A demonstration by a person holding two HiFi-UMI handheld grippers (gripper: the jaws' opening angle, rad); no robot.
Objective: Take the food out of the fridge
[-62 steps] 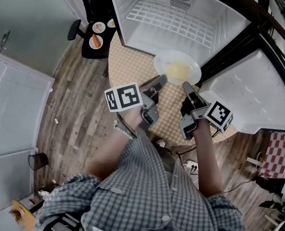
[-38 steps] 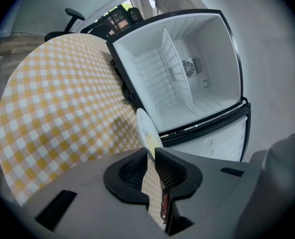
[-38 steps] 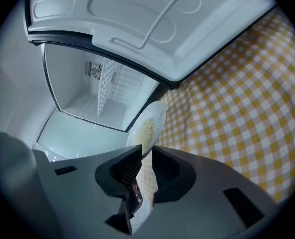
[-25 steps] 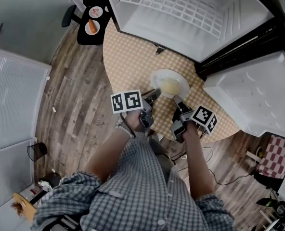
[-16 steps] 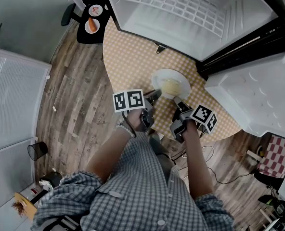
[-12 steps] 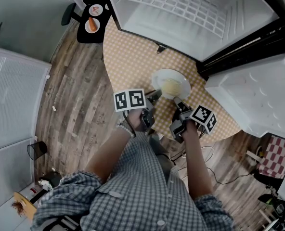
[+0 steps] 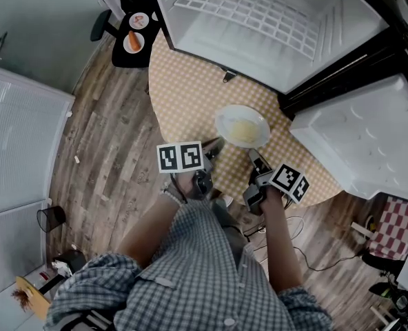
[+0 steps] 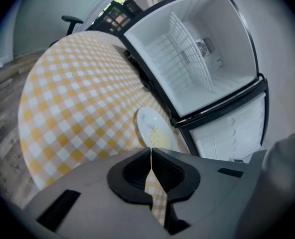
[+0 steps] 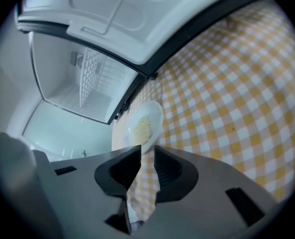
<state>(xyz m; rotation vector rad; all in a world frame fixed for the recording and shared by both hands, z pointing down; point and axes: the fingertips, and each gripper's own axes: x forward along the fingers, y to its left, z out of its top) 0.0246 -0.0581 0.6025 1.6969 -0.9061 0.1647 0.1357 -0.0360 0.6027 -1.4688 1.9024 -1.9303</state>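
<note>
The left tongs (image 7: 216, 143) had just been closing and stood clenched, tips meeting, with nothing between them. In the left gripper view only the checked cloth of the table (image 7: 183, 88) showed through the slit behind the tips.

The plate (image 7: 242, 126) with its pale yellow food (image 7: 245, 129) sat on that cloth, just ahead of the left tongs and a little to their right, apart from the tips. It was clear of the open fridge (image 7: 259, 26), which lay well beyond both tongs with only a bare wire shelf showing.

The right tongs (image 7: 253, 154) stood released, jaws a narrow way apart. The plate's near rim lay right at their tips, ahead and slightly left. Cloth showed through the gap, so the pads did not seem to be pressing on it.

The plate is round, so no axis matters for a grasp. It lay between the lines of the two tongs, the right pair being the nearer. The fridge door (image 7: 355, 136) hung open to the right of the right tongs.

By this lie, the food seemed already out.
</note>
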